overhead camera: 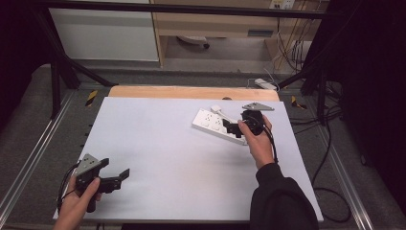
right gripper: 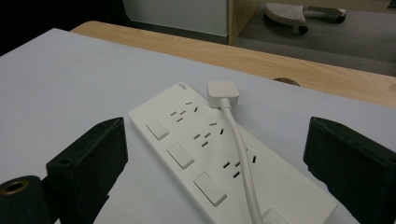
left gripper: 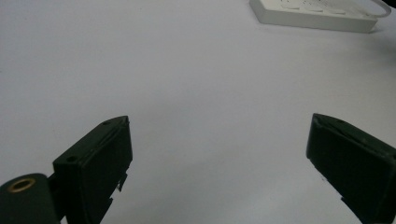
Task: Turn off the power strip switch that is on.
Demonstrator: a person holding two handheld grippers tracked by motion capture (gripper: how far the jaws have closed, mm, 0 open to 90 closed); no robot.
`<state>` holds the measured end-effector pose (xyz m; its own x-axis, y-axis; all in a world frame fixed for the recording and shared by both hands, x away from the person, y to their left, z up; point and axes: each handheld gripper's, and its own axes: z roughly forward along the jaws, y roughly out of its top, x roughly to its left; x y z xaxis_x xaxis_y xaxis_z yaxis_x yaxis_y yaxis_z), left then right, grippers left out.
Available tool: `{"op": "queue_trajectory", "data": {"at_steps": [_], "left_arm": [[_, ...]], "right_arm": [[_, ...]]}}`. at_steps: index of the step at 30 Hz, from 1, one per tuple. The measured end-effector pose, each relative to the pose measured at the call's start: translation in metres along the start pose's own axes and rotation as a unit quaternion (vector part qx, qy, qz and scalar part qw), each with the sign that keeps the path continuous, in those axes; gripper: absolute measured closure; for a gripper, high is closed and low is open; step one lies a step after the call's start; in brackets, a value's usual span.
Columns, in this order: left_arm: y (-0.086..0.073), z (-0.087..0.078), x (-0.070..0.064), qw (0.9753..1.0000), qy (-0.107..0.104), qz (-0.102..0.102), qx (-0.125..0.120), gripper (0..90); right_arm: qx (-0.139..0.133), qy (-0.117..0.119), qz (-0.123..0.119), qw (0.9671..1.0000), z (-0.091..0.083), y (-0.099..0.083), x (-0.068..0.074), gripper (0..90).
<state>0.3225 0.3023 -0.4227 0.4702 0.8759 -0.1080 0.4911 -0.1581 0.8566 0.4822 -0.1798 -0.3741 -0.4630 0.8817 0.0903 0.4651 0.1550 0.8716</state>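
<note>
A white power strip [right gripper: 205, 154] with three switches lies flat on the white table cover [overhead camera: 163, 143], right of centre. A white plug [right gripper: 222, 92] sits on the strip's far end, and its white cable [right gripper: 243, 154] runs back along the strip's top. Whether the plug is pushed into a socket is unclear. My right gripper [right gripper: 215, 140] is open, low over the strip's near end, one jaw on each side of it. In the high view the right gripper [overhead camera: 232, 127] is at the strip [overhead camera: 214, 123]. My left gripper [overhead camera: 121, 178] is open over bare cover at the front left, holding nothing.
A wooden table edge [overhead camera: 191, 92] runs behind the cover. Black frame posts [overhead camera: 55, 81] stand at the sides. Loose cables [overhead camera: 330, 158] and a second power strip [overhead camera: 265, 84] lie on the floor to the right. The strip's corner [left gripper: 313, 14] shows far off in the left gripper view.
</note>
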Motion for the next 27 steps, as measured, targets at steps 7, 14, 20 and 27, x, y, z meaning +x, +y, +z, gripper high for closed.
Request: {"op": "queue_trajectory", "data": {"at_steps": [7,14,20,27], "left_arm": [[0.0,0.0,0.0,1.0,-0.002,-0.001,-0.002,7.0],[0.0,-0.001,0.0,1.0,-0.004,-0.003,-0.004,7.0],[0.0,-0.002,0.0,1.0,-0.005,-0.005,-0.006,7.0],[0.0,-0.003,0.0,0.9999,-0.007,-0.007,-0.008,7.0]], "right_arm": [[-0.013,0.003,-0.004,0.9999,-0.011,0.0,-0.001,6.3],[-0.031,0.0,-0.01,0.9995,-0.022,0.0,-0.003,5.7],[-0.033,0.003,-0.013,0.9994,-0.031,-0.002,-0.003,4.3],[-0.042,0.003,-0.01,0.9991,-0.045,-0.002,-0.005,2.8]]}}
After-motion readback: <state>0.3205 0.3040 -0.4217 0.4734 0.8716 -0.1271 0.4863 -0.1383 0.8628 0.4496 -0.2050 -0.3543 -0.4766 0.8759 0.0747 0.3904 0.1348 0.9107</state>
